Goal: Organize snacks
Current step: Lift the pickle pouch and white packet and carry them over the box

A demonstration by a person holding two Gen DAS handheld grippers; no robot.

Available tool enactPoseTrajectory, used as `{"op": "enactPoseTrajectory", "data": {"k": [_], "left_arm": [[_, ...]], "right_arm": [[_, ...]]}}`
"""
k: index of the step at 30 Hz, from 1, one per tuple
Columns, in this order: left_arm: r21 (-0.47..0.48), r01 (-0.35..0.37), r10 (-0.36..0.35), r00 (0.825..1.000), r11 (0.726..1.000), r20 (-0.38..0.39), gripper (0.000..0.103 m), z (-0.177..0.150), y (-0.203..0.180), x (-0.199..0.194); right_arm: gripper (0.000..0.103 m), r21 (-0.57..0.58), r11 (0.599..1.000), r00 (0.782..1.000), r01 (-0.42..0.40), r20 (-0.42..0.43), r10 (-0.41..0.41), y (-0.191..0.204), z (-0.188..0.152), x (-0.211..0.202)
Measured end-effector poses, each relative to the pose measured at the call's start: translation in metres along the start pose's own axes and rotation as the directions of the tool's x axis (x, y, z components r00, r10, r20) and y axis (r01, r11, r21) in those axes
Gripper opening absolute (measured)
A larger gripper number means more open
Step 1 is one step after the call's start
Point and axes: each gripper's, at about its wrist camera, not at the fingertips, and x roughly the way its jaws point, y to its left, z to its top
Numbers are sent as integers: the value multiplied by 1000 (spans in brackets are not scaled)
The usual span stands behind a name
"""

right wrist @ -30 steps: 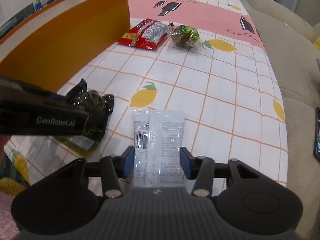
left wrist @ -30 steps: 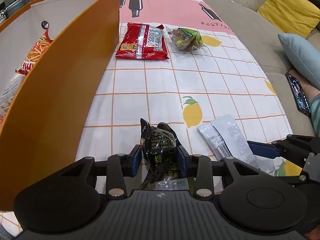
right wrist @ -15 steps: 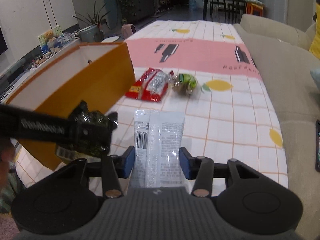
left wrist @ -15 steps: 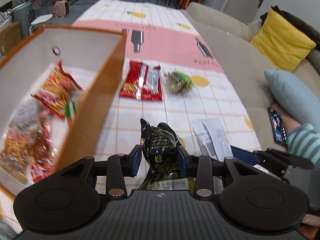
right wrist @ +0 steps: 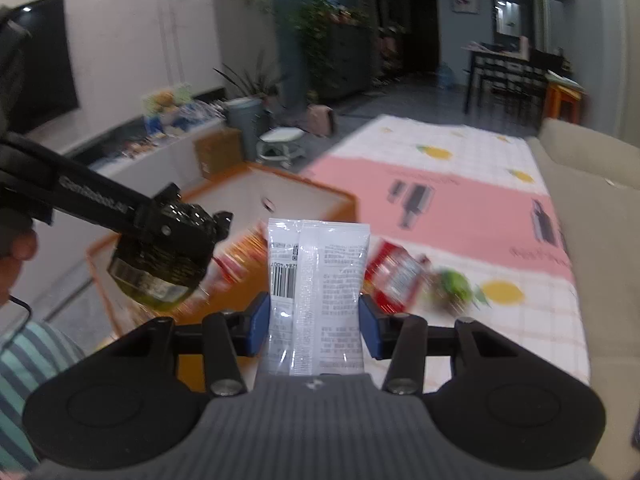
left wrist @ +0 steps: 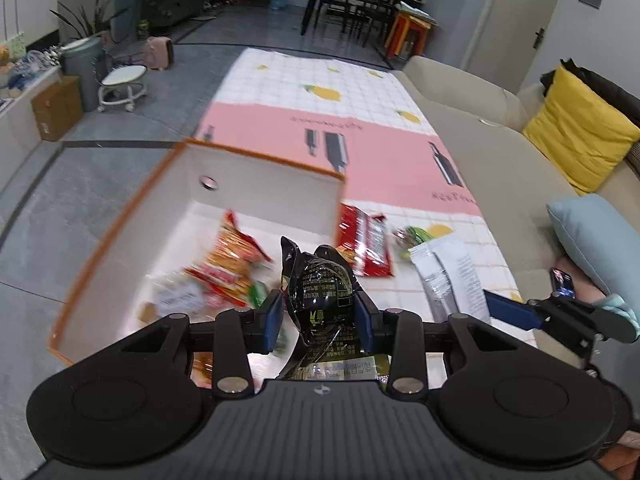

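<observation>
Lemon-print checked cloth covers the counter [left wrist: 360,92], where an orange-walled, white-lined box [left wrist: 256,176] holds several snack bags. Left tool [left wrist: 318,316] clenches a glossy black crinkled packet [left wrist: 320,292] above the box's near edge; right tool [right wrist: 314,320] grips a flat white printed sachet [right wrist: 318,264] just beside. Both loads hang close together — they could collide, or the slick film could slip and fall outside the box.

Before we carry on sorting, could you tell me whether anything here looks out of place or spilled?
Nothing looks spilled or damaged. Two snacks remain outside the orange box: a red packet and a green packet lying on the tablecloth beside it. Each gripper holds one packet.
</observation>
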Motion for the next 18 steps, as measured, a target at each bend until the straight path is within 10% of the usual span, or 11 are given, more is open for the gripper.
{"op": "enactPoseTrajectory", "data": {"k": [18], "left_arm": [[144, -188, 203, 974, 972, -100, 42, 26, 54, 42]], "right_arm": [[45, -170, 978, 985, -123, -143, 99, 78, 74, 86]]}}
